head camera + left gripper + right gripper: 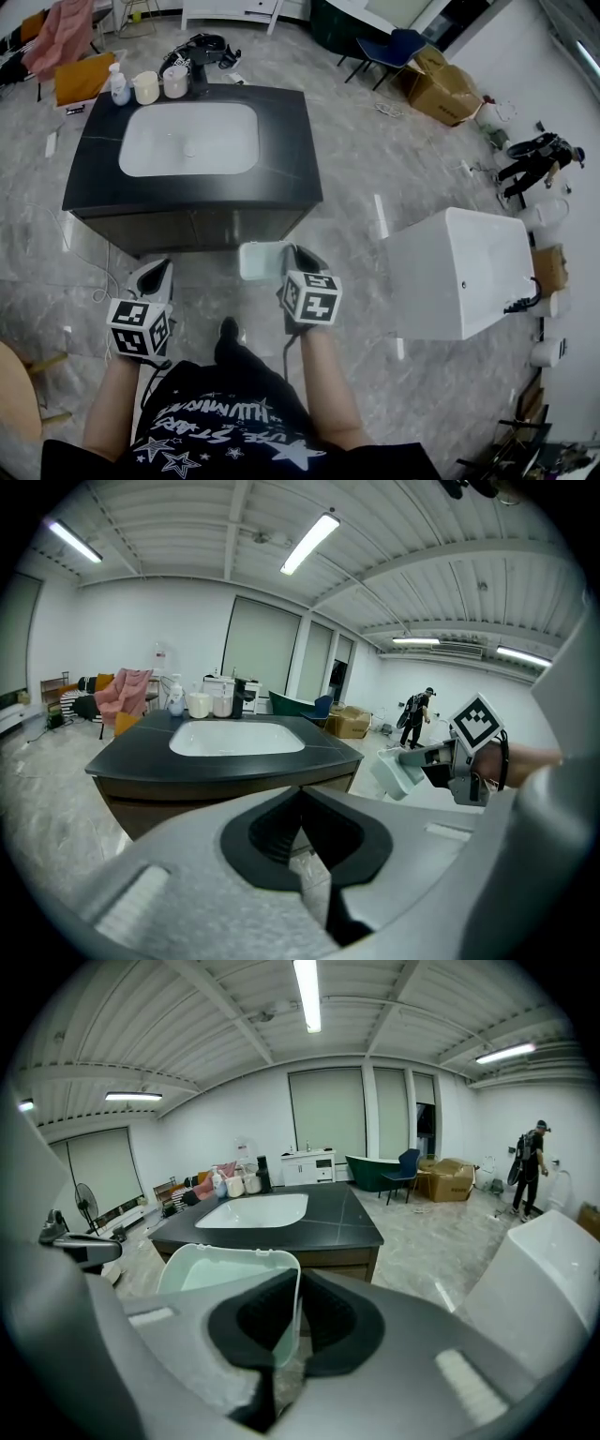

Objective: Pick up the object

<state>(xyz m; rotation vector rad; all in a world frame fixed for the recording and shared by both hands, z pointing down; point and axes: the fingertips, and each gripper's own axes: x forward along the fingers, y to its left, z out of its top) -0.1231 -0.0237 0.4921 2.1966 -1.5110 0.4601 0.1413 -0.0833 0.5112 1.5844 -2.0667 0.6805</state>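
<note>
A pale green translucent plastic tub [261,260] hangs in the air in front of the dark counter. My right gripper [292,261] is shut on its right wall. In the right gripper view the tub [225,1283] fills the lower left, and its thin wall is pinched between the black pads at my right gripper [295,1283]. My left gripper [157,277] is held lower left of the tub and apart from it. Its jaws meet at the tip in the left gripper view [302,794], with nothing between them. That view also shows the tub [398,772] at the right.
A black vanity counter [291,150] with a white sink [187,139] stands just ahead, with a bottle and cups [145,86] at its back left corner. A white bathtub [464,272] stands to the right. Cardboard boxes [441,89] and a person [534,159] are farther off.
</note>
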